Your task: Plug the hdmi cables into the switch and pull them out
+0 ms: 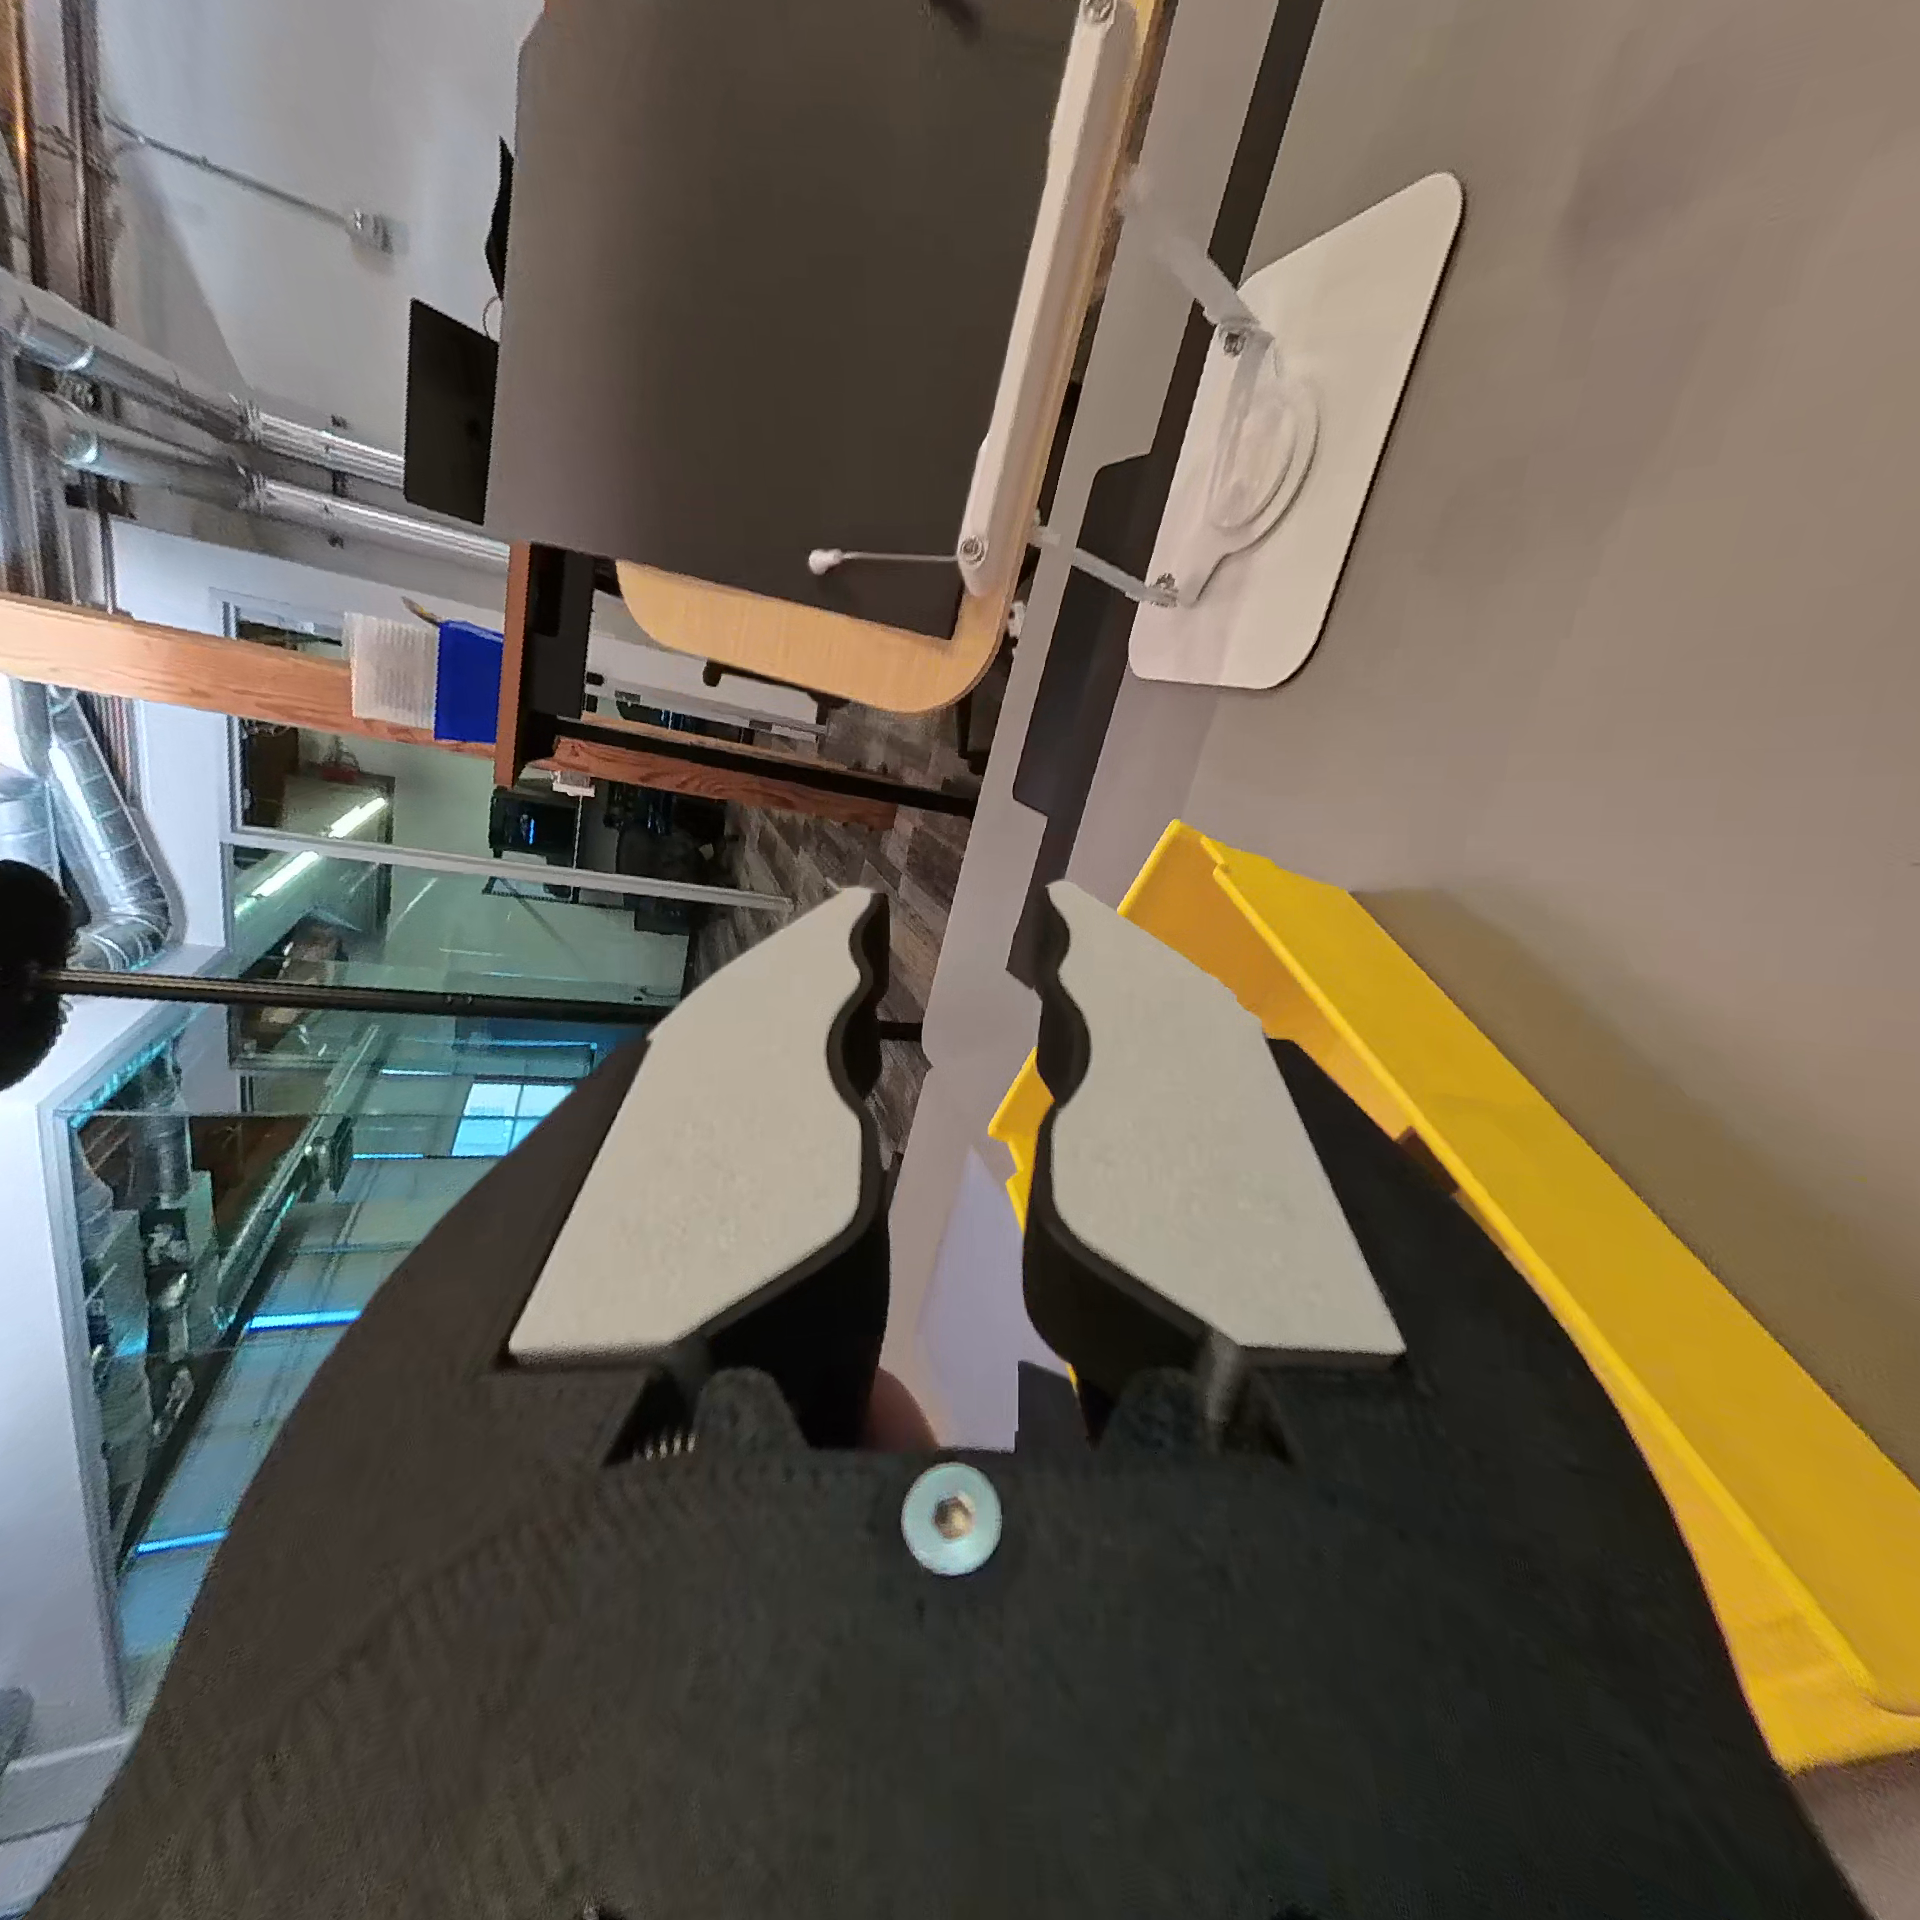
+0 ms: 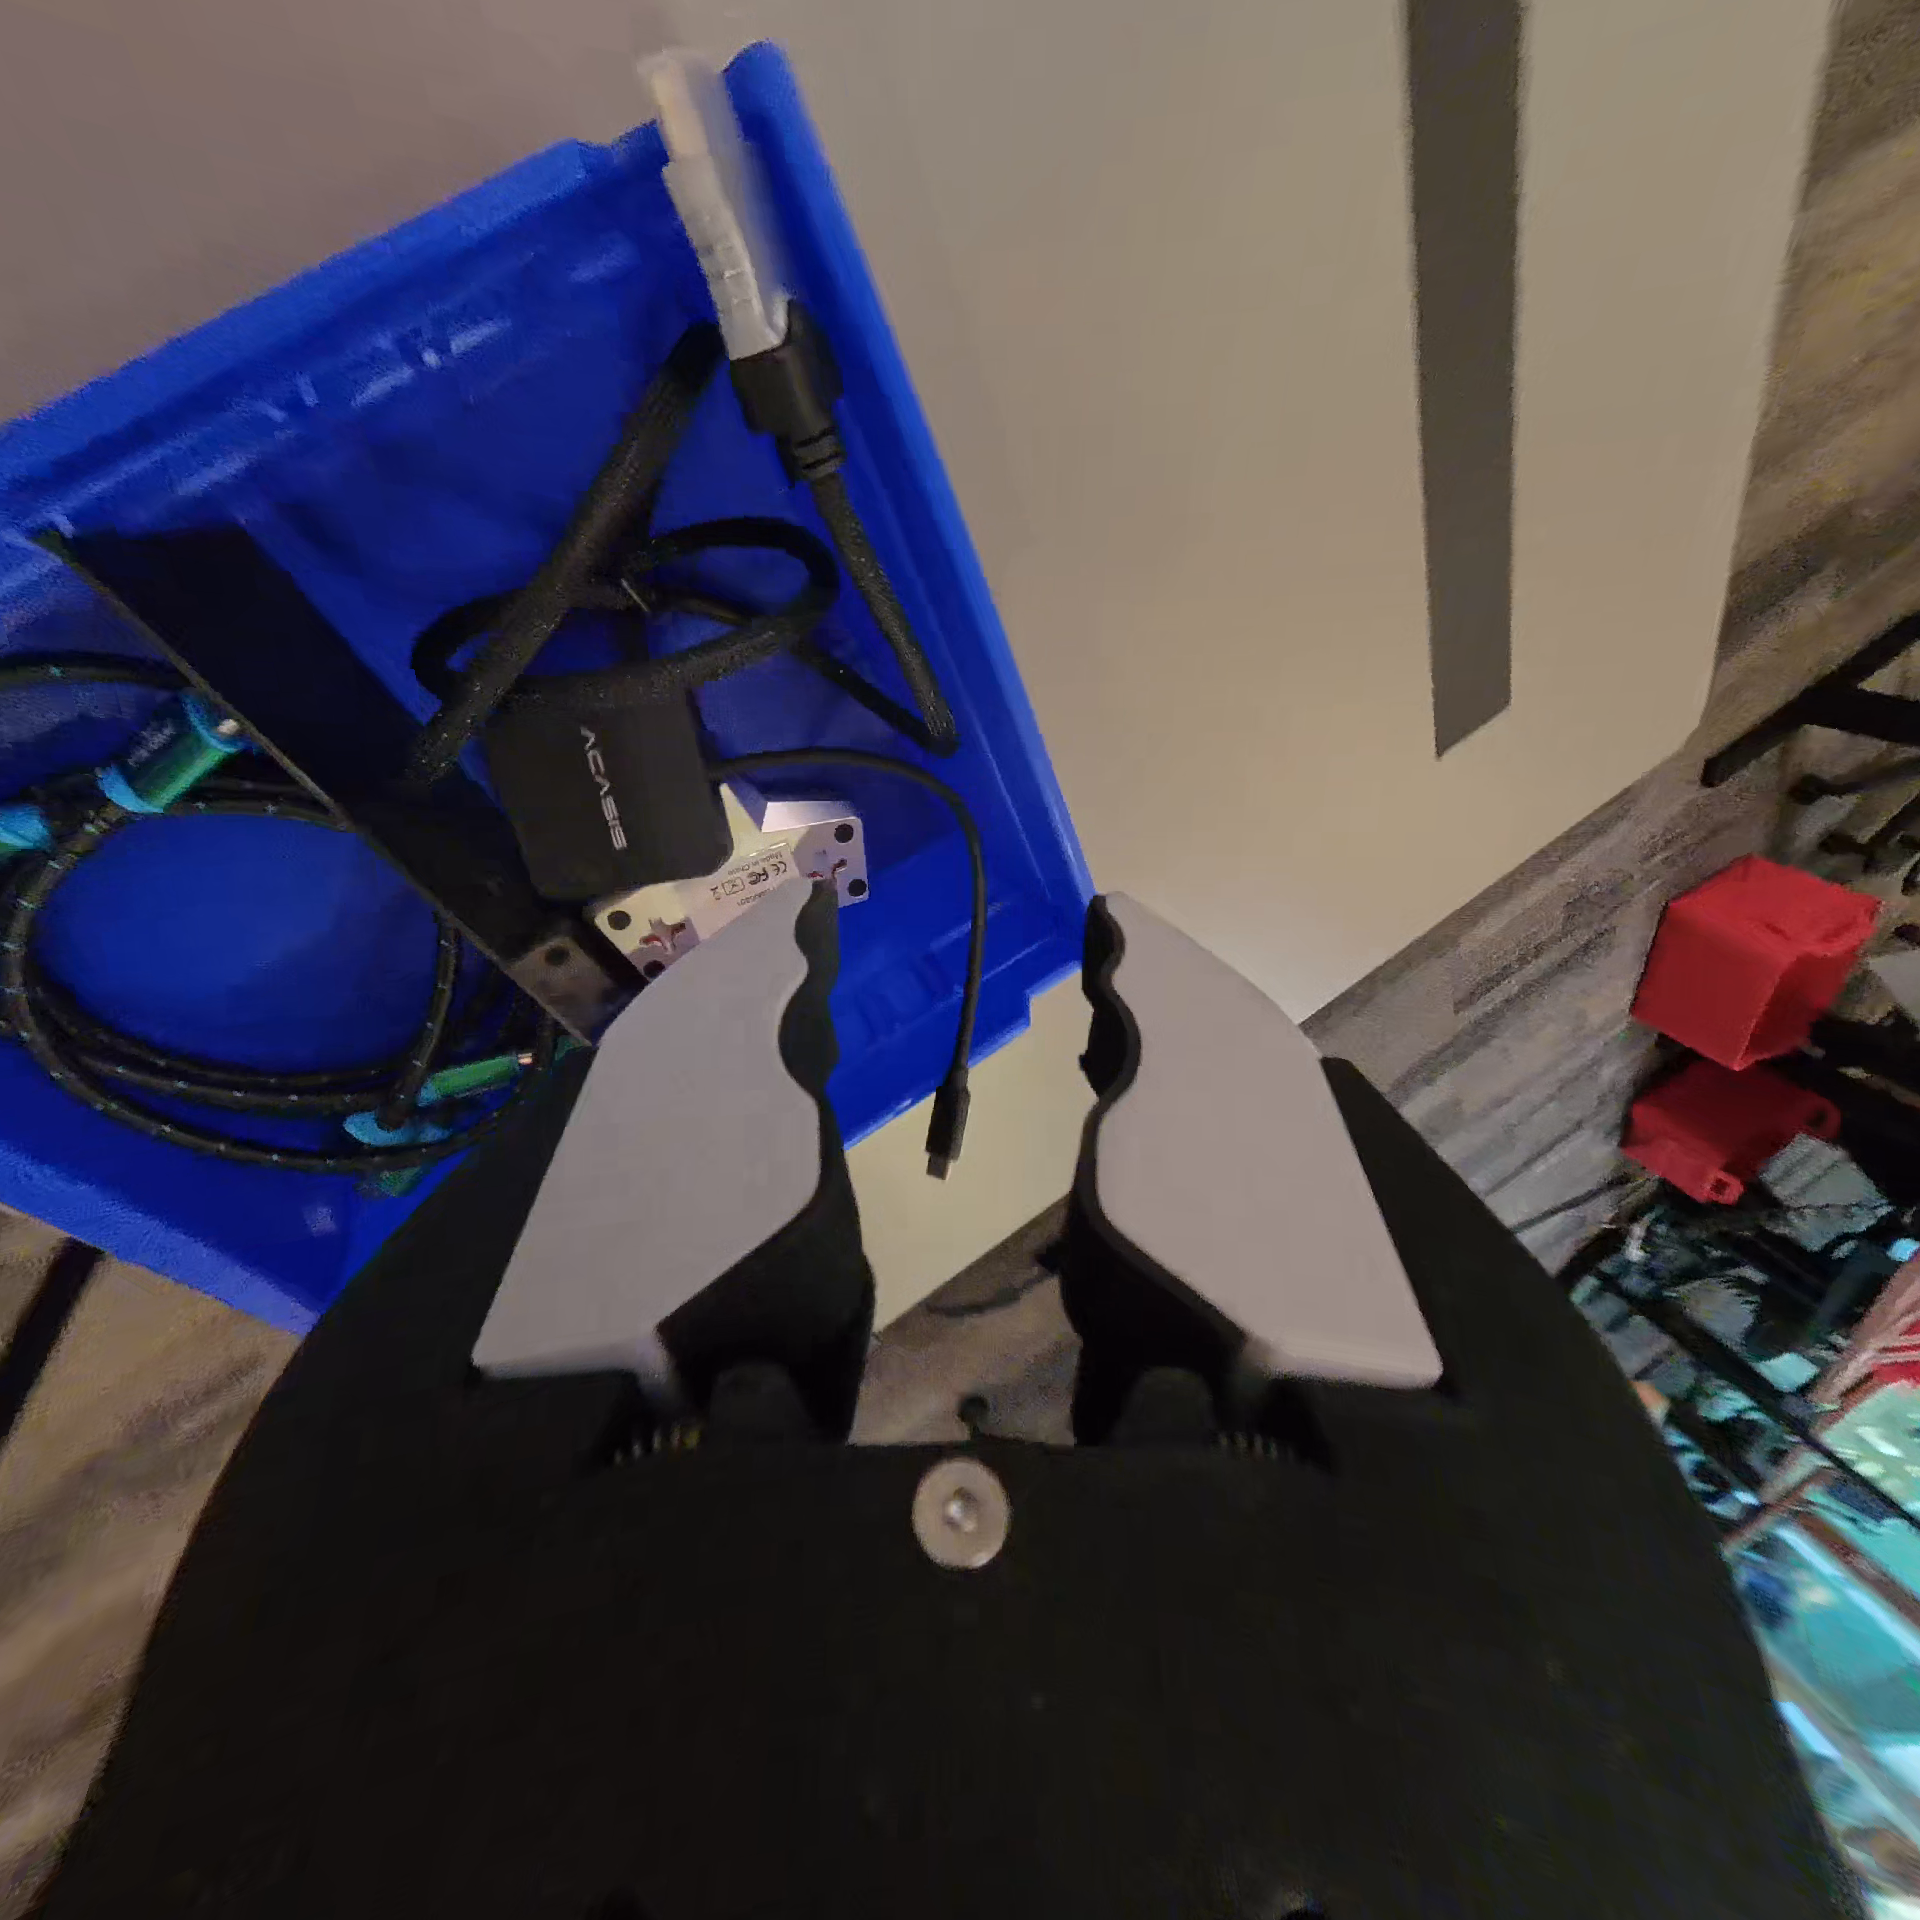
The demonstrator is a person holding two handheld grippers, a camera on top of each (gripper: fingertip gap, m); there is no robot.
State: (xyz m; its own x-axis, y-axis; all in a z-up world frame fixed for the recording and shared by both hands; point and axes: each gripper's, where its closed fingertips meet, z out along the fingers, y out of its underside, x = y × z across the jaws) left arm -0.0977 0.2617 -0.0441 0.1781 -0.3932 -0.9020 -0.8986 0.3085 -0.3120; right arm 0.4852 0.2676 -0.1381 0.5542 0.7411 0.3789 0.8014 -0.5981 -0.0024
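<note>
both grippers, left (image 1: pixel 961 961) & right (image 2: pixel 961 961), are held w/ jaws spread, nothing gripped. switch (image 2: pixel 608 795) & hdmi cables (image 2: pixel 665 623) are seen in blue bin (image 2: pixel 914 582), unplugged. task judged not yet started; plugging & pulling all left.

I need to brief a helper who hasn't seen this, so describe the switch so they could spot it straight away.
Find the blue bin on the pale table, seen in the right wrist view. In its right-hand section, among black braided cables, sits the switch. It is the only boxy black block there, resting partly on a small white plate.
</note>
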